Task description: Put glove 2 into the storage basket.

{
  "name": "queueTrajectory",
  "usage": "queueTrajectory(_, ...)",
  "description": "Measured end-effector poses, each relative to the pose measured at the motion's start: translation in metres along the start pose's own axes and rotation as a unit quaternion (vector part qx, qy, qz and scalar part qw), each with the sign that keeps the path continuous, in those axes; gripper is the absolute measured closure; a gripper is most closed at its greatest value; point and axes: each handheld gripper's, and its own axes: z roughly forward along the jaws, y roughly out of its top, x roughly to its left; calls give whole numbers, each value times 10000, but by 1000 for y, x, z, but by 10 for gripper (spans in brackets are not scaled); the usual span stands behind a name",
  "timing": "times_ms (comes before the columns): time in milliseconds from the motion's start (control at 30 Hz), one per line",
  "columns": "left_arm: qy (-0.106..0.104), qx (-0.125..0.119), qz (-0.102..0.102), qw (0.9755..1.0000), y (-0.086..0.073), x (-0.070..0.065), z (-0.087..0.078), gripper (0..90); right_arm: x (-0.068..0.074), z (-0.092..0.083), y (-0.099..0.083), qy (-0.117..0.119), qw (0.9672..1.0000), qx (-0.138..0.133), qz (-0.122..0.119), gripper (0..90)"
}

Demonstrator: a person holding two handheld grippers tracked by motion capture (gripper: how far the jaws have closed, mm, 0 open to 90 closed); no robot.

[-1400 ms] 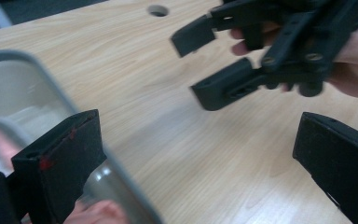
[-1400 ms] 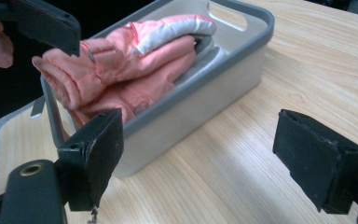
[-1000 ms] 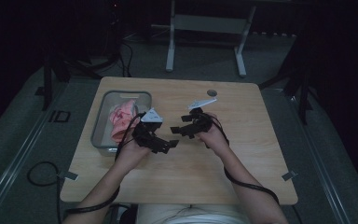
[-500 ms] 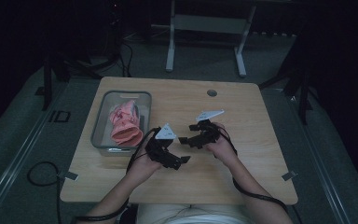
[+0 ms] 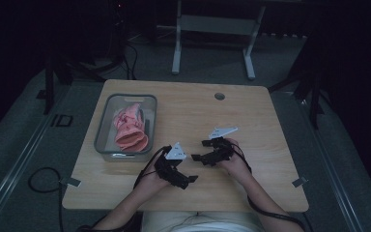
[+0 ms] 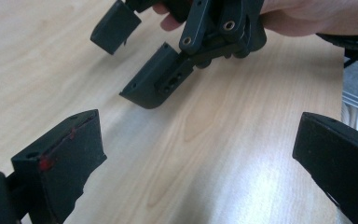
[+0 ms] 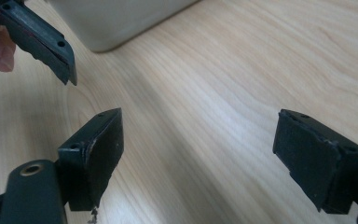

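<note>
Hovering over bare table (image 5: pixel 270 121), left gripper (image 5: pixel 186 181) and right gripper (image 5: pixel 198 157) face each other near 6 o'clock, both with jaws wide apart, gripping nothing. Pink cloth (image 5: pixel 130 128) sits bunched in grey bin (image 5: pixel 101 140) at 10 o'clock, apart from both grippers. Dim high view hides cloth detail. Right gripper view cuts off the bin's corner (image 7: pixel 121 23) at 12 o'clock.

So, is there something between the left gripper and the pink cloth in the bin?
Only the bin's own near wall. The pink cloth lies inside the bin, and the left gripper hangs open over bare table beside the bin's near right corner. It would have to come over the rim from above.
</note>
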Motion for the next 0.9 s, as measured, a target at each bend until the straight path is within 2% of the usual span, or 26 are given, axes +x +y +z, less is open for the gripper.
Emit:
queueTrajectory(100, 23, 38, 1, 10000, -5, -1, 4, 14, 0, 0, -7, -12, 10000, 41, -9, 159)
queueTrajectory(200, 144, 176, 46, 9997, -10, -2, 9, 14, 0, -1, -14, -45, 9999, 94, -6, 160)
queueTrajectory(300, 83, 136, -62, 9999, -15, -1, 11, 14, 0, -3, -21, -85, 9999, 82, -15, 163)
queueTrajectory(500, 101, 55, -107, 9999, -20, -2, 13, 15, 2, -8, -30, -143, 9999, 78, -45, 163)
queueTrajectory(633, 295, 128, 124, 9994, -25, -6, 15, 14, 4, -9, -38, -165, 9998, 103, -90, 162)
queueTrajectory(733, 319, 153, 134, 9993, -29, -8, 15, 14, 7, -9, -41, -214, 9996, 91, -187, 162)
queueTrajectory(900, 322, 150, 178, 9992, -32, -10, 15, 14, 8, -11, -42, -225, 9995, -71, -193, 161)
